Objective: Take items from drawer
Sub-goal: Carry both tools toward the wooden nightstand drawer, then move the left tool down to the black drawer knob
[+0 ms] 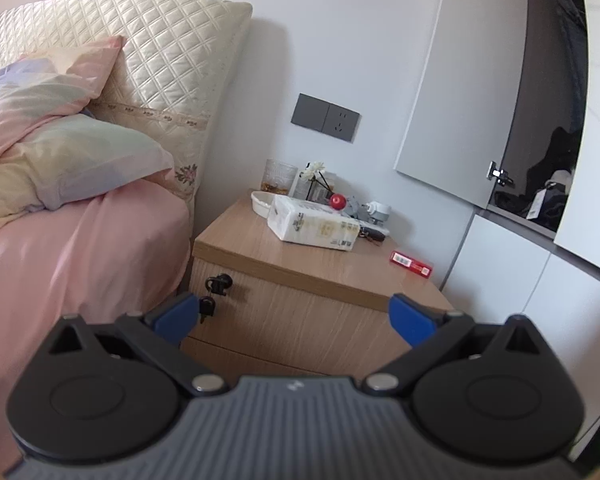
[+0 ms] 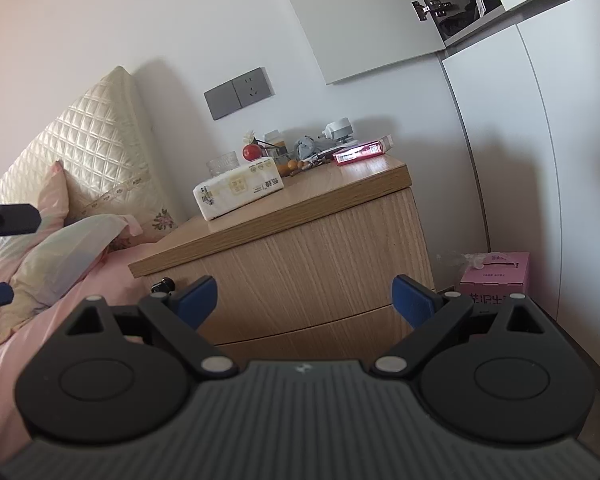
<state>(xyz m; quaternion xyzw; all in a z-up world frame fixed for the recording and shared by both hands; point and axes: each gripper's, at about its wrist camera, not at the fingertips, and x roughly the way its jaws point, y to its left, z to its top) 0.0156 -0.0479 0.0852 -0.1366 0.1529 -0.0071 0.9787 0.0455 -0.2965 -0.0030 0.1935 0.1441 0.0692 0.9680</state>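
Observation:
A light wooden nightstand point(image 1: 300, 312) point(image 2: 300, 264) stands beside the bed, its two drawers closed. A black key point(image 1: 216, 292) point(image 2: 162, 285) hangs from the lock at the upper drawer's left side. My left gripper point(image 1: 296, 316) is open in front of the upper drawer, its blue fingertips point(image 1: 178, 316) spread wide, the left one close by the key. My right gripper point(image 2: 306, 300) is open too, facing the drawer fronts with nothing between its fingers. Part of the left gripper point(image 2: 4, 220) shows at the left edge of the right wrist view.
On the nightstand top lie a tissue pack point(image 1: 314, 226) point(image 2: 238, 190), a red box point(image 1: 411, 263) point(image 2: 358, 154), a glass point(image 1: 278, 176), a red ball point(image 1: 337, 201) and small clutter. The pink bed point(image 1: 60, 248) is left, white cabinets point(image 1: 520, 280) right, a pink carton point(image 2: 496, 274) on the floor.

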